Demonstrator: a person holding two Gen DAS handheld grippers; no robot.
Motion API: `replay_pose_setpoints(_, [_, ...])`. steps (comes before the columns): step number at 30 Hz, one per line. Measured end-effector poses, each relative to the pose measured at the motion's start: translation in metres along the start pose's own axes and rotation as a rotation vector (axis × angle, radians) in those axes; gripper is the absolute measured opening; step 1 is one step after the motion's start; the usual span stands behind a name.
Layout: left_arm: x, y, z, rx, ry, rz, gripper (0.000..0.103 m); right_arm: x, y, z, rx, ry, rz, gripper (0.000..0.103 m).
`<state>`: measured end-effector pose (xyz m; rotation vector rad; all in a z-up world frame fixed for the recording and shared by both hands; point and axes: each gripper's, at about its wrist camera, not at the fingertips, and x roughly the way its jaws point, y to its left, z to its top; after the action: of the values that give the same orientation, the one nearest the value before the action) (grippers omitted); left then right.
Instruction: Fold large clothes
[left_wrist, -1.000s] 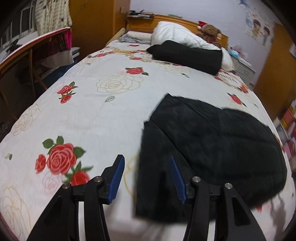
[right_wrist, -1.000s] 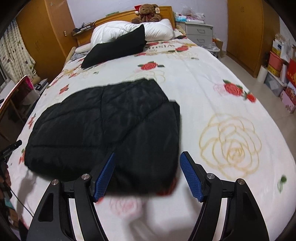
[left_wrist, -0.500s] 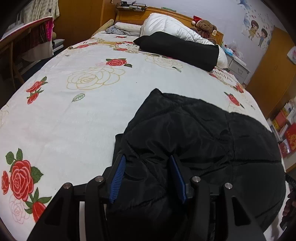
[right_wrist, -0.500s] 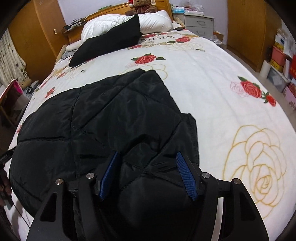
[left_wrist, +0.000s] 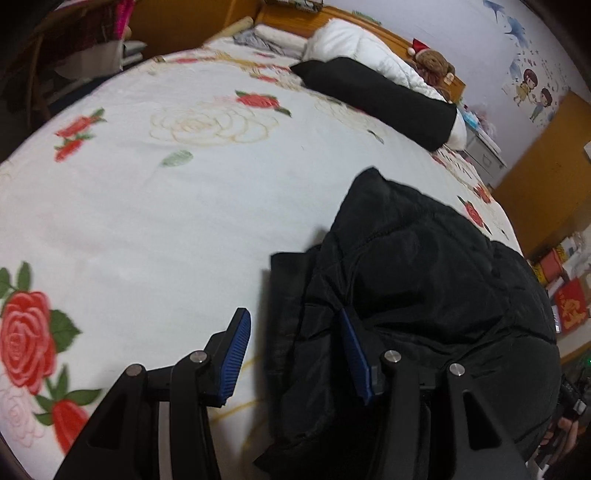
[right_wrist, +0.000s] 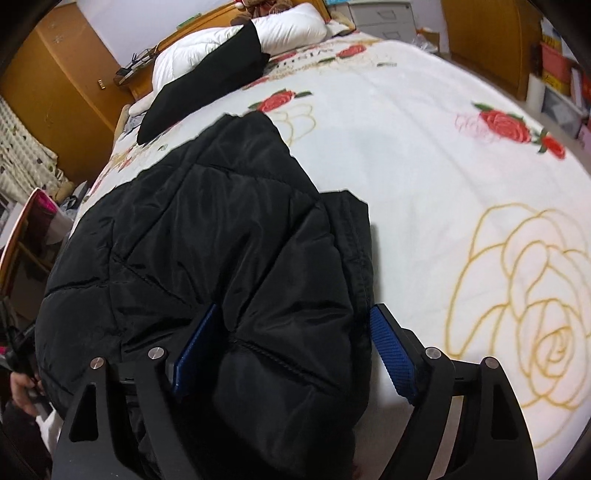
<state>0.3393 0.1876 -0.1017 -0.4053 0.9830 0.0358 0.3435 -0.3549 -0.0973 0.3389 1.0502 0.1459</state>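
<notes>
A black quilted puffer jacket (left_wrist: 424, 280) lies folded on the rose-print bed; it also shows in the right wrist view (right_wrist: 207, 240). My left gripper (left_wrist: 295, 354) is open, its jaws straddling the jacket's left edge near the bed's front. My right gripper (right_wrist: 291, 350) is open, with a bulging fold of the jacket's right edge between its blue pads (right_wrist: 393, 354), not pinched.
The white floral bedspread (left_wrist: 166, 206) stretches ahead. A long black pillow (left_wrist: 376, 99), white duvet (right_wrist: 288, 29) and teddy bear (left_wrist: 436, 66) lie at the headboard. Wooden wardrobes (right_wrist: 51, 92) and boxes (left_wrist: 565, 291) flank the bed. A chair (right_wrist: 26, 236) stands left.
Both grippers dropped down onto the jacket's near edges. The left gripper then slid left off the bulk, and both jaws have spread a little wider.
</notes>
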Motion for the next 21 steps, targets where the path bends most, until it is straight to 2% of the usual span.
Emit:
replay_pose_setpoints(3, [0.012, 0.0, 0.001, -0.003, 0.037, -0.045, 0.055, 0.006, -0.01, 0.001, 0.017, 0.025, 0.043, 0.082])
replay_pose_setpoints(5, [0.019, 0.001, 0.002, -0.011, 0.057, -0.063, 0.06, 0.014, -0.018, 0.002, 0.048, 0.052, 0.094, 0.083])
replay_pose_setpoints(8, [0.028, 0.007, 0.001, -0.053, 0.089, -0.123, 0.062, 0.025, -0.026, 0.006, 0.077, 0.084, 0.151, 0.088])
replay_pose_setpoints(10, [0.03, 0.011, -0.003, -0.079, 0.095, -0.161, 0.063, 0.029, -0.025, 0.011, 0.066, 0.098, 0.159, 0.088])
replay_pose_setpoints(11, [0.03, 0.012, -0.004, -0.088, 0.097, -0.176, 0.063, 0.03, -0.023, 0.013, 0.062, 0.11, 0.166, 0.087])
replay_pose_setpoints(14, [0.028, 0.012, -0.011, -0.087, 0.111, -0.217, 0.063, 0.027, -0.023, 0.013, 0.067, 0.123, 0.236, 0.069])
replay_pose_setpoints(17, [0.03, 0.011, -0.013, -0.077, 0.125, -0.234, 0.065, 0.027, -0.027, 0.01, 0.06, 0.115, 0.283, 0.068])
replay_pose_setpoints(21, [0.04, 0.001, -0.005, -0.049, 0.156, -0.23, 0.076, 0.039, -0.03, 0.013, 0.087, 0.125, 0.328, 0.069])
